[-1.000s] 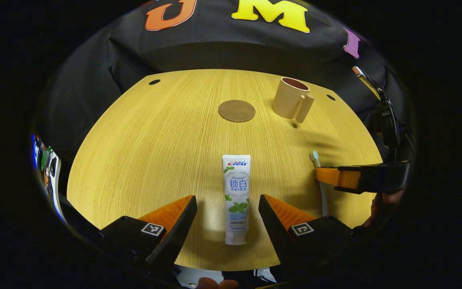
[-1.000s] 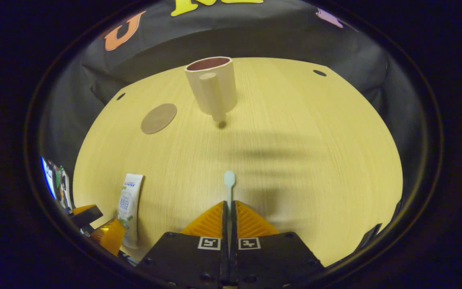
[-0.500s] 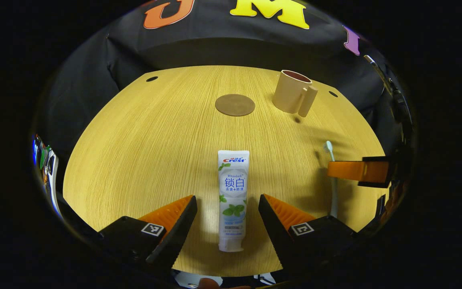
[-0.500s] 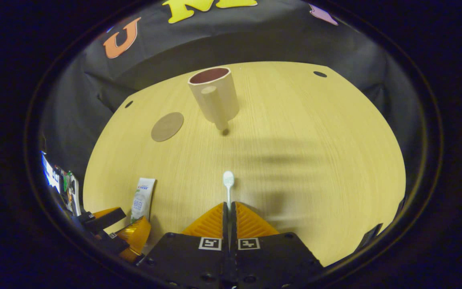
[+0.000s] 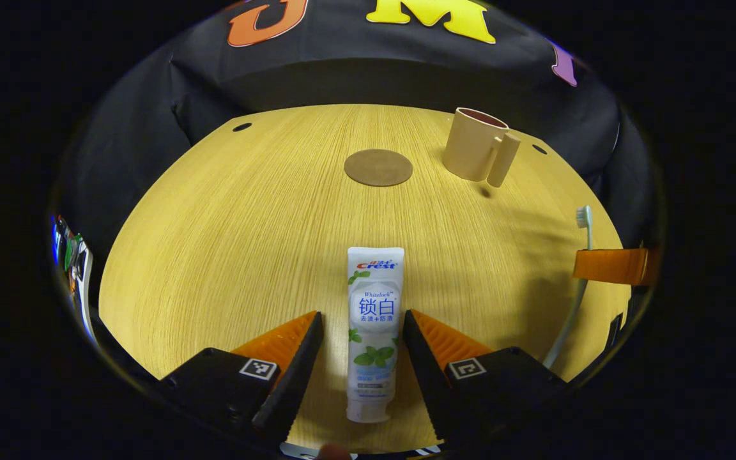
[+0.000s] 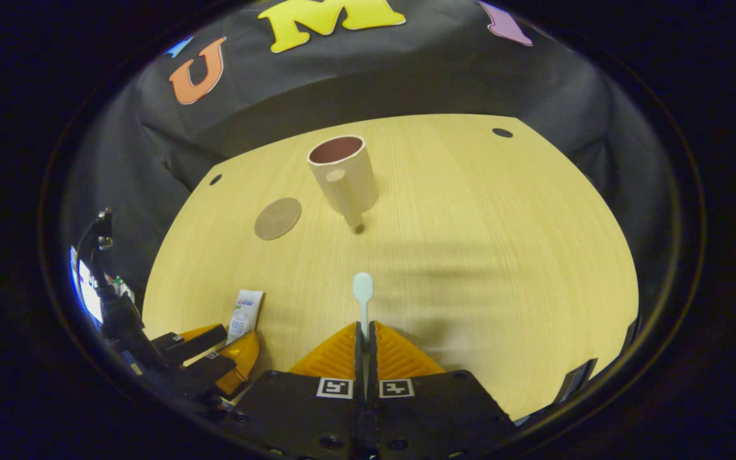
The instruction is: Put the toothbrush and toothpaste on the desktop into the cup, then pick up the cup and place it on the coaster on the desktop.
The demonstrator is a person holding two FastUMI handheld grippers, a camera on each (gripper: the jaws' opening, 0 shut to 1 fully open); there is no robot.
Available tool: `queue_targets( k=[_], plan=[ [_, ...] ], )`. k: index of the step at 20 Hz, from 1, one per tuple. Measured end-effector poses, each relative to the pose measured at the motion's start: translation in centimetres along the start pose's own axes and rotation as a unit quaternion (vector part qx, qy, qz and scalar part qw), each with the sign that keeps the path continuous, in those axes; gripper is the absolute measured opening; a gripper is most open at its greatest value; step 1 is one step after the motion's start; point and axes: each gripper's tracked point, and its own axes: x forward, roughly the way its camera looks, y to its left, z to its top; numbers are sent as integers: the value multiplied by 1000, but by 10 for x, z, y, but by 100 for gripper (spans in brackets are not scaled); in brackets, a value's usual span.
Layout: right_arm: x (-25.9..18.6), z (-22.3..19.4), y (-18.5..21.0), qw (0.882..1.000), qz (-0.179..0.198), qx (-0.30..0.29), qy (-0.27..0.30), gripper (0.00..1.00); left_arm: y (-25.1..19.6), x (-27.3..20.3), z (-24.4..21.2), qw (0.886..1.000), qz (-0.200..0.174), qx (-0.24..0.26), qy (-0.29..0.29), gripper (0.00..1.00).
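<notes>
A white toothpaste tube (image 5: 371,326) lies flat on the wooden desktop, its cap end toward me. My left gripper (image 5: 363,329) is open, one orange finger on each side of the tube's lower half, with small gaps to it. My right gripper (image 6: 365,329) is shut on the pale green toothbrush (image 6: 363,291), whose head sticks out ahead of the fingers, lifted above the desk. In the left gripper view the toothbrush (image 5: 577,268) and an orange finger of the right gripper (image 5: 607,266) hang at the right. The beige cup (image 6: 342,172) (image 5: 478,152) stands upright at the back. The round brown coaster (image 5: 378,167) (image 6: 277,218) lies left of it.
The desktop (image 5: 246,223) has small dark holes near its far corners (image 5: 241,127) (image 6: 502,133). The black cloth wall rises right behind the far edge. The left gripper (image 6: 214,358) and tube (image 6: 245,306) sit at the lower left of the right gripper view.
My right gripper has lifted the toothbrush off the desk and risen. My left gripper's fingers have moved closer together around the toothpaste tube.
</notes>
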Motion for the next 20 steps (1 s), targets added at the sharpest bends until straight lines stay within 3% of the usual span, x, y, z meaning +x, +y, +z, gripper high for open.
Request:
queue_targets(
  k=[6,7,8,10,20],
  plan=[
    [-5,10,-4,1000,-1,-2,-16,0,-17,3,30,1000,0,-2,1,51],
    [-7,13,-4,1000,0,-4,-19,3,-11,4,18,1000,-2,-2,5,55],
    [-8,15,-3,1000,1,-7,-23,0,-14,4,23,1000,-2,-3,7,46],
    [-12,22,-2,999,0,-12,-33,3,-17,0,30,1000,-7,-14,6,41],
    [-39,83,24,994,11,-38,-106,0,-4,-33,55,998,-21,-40,-49,29]
  ],
)
